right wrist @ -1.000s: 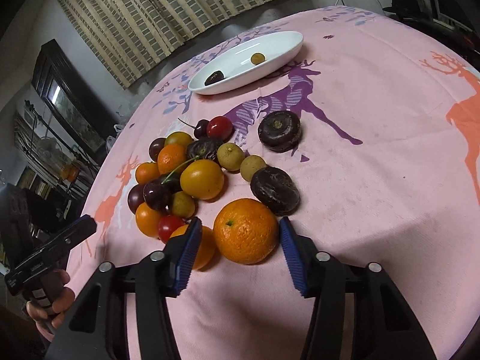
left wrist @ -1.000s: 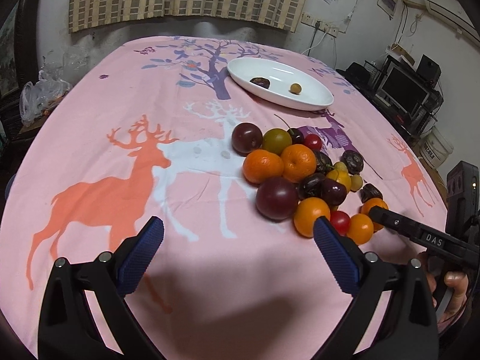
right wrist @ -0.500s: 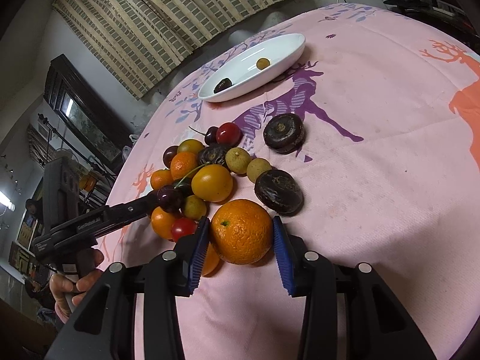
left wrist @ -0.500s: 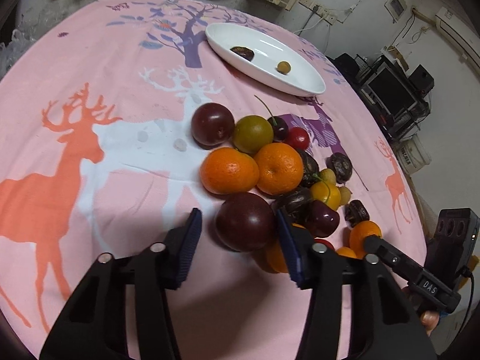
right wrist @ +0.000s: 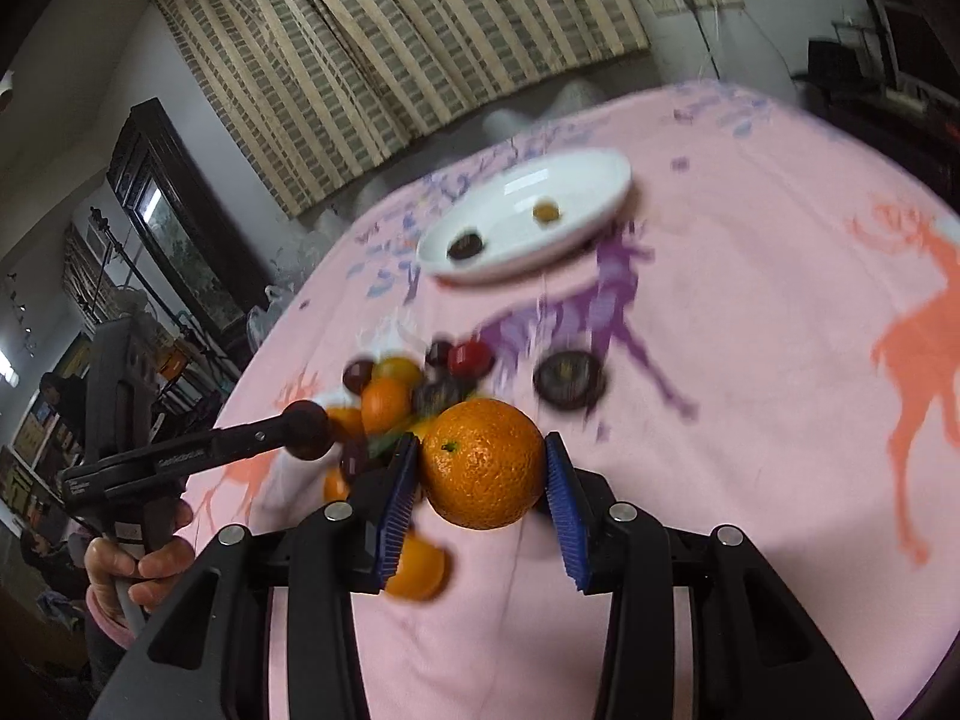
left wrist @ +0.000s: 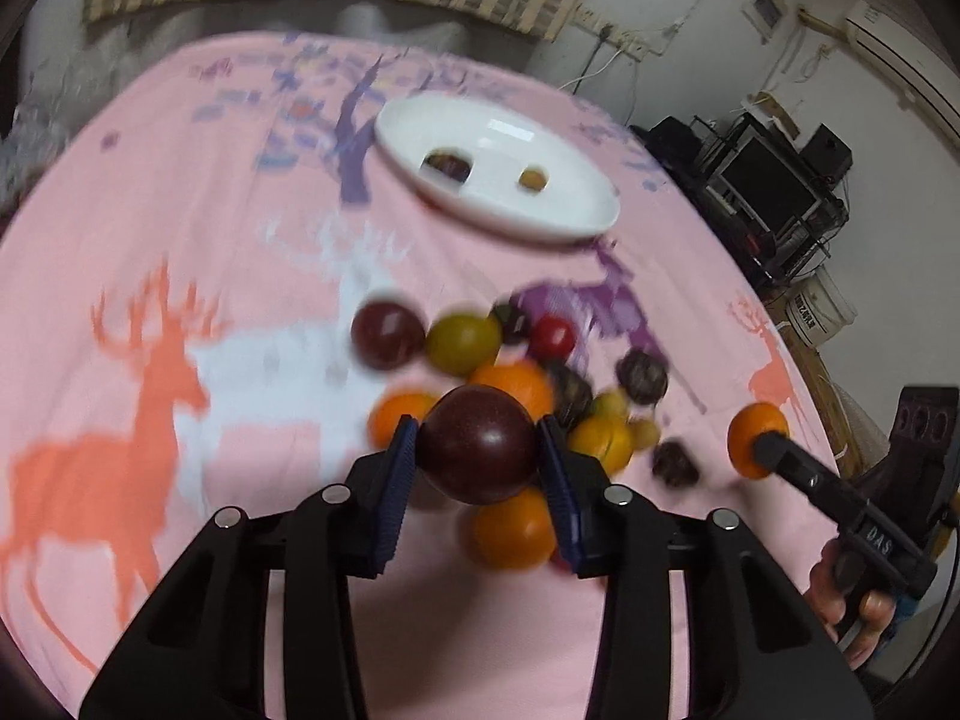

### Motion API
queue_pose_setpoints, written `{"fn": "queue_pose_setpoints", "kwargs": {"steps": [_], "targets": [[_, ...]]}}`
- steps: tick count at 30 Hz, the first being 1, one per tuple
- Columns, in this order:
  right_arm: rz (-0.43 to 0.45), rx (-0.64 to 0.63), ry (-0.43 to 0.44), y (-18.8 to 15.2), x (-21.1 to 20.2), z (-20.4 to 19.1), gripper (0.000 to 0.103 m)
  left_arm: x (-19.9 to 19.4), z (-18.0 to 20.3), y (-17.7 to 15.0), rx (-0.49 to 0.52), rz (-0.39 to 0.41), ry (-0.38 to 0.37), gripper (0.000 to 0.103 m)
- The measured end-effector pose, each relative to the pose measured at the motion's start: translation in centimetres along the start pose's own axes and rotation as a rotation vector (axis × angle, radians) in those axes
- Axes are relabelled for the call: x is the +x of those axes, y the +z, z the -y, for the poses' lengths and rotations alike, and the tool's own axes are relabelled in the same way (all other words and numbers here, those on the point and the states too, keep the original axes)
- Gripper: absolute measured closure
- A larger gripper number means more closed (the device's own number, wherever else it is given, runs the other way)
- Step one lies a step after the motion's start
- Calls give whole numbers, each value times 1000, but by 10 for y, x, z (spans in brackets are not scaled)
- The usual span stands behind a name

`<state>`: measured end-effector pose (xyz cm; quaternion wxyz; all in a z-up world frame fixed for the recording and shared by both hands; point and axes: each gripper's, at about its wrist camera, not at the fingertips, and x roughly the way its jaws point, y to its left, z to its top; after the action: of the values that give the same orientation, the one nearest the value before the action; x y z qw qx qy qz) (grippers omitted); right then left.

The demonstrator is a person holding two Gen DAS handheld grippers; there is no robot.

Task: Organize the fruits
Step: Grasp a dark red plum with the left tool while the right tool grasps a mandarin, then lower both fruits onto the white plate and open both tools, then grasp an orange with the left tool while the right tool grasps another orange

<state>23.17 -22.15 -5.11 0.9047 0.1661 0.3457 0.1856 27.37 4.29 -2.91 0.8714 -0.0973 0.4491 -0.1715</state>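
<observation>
You now have both fruits off the tabletop [left wrist: 180, 630]: the left gripper [left wrist: 478, 450], jaws closing, pinches the dark plum [left wrist: 478, 444], the right gripper [right wrist: 480, 465] pinches the orange [right wrist: 483, 462], so carry both to the far white plate [left wrist: 576, 204].

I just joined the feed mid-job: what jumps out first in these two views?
Each hand-held gripper is holding a fruit: the left, jaws closing, clamps a dark plum; the right grips an orange. Beyond them a mixed fruit pile sits on the pink deer tablecloth, with a white dish farther back.
</observation>
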Motion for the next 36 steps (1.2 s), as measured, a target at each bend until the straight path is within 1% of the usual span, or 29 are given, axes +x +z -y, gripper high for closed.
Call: {"fn": "queue_pose_setpoints", "kwargs": {"steps": [2,4,6,8,11,13,14,16,17,18,19,20,21,22,23,24,26,28,29,31,33,36], "targets": [[30,-39,-24,32,15,-1,61,1,13,32,56,45,25,63],[38,-61,-62,65,44,5,61,13,24,67,103,79,40,63],[32,-68,-86,89,75,15,61,39,33,102,136,85,48,63],[5,-83,-104,113,113,25,61,67,37,127,156,62,52,63],[-55,-87,-106,132,159,38,61,113,42,153,167,10,84,63],[-76,-118,-114,136,178,37,61,136,41,163,165,-10,100,63],[-83,-134,-132,138,187,37,61,144,40,165,163,-19,108,64],[-87,-147,-138,138,195,37,59,153,36,169,159,-26,132,63],[-80,-156,-134,138,193,36,50,154,34,170,158,-33,141,63],[-70,-158,-145,137,188,33,32,152,32,169,152,-36,153,58],[-50,-155,-150,137,177,31,24,147,30,169,144,-31,168,51],[-28,-158,-136,136,165,27,18,137,28,168,141,-13,175,27],[-14,-165,-128,134,155,23,18,124,28,166,140,24,180,10],[8,-186,-123,130,137,15,17,107,28,162,139,73,188,8],[26,-203,-123,127,123,9,13,92,29,158,139,110,191,8],[45,-220,-119,122,109,4,8,76,30,153,140,133,186,6],[96,-258,-102,106,74,-12,4,43,31,138,132,179,166,4],[138,-294,-98,86,44,-25,4,13,33,118,119,229,171,4],[145,-305,-102,78,33,-29,4,-1,34,106,121,248,168,4],[135,-314,-88,53,15,-35,4,-22,35,79,128,262,174,4],[114,-303,-71,31,5,-38,4,-35,34,52,116,263,175,4],[43,-297,-54,-11,-1,-46,4,-44,28,11,94,244,202,4]]}}
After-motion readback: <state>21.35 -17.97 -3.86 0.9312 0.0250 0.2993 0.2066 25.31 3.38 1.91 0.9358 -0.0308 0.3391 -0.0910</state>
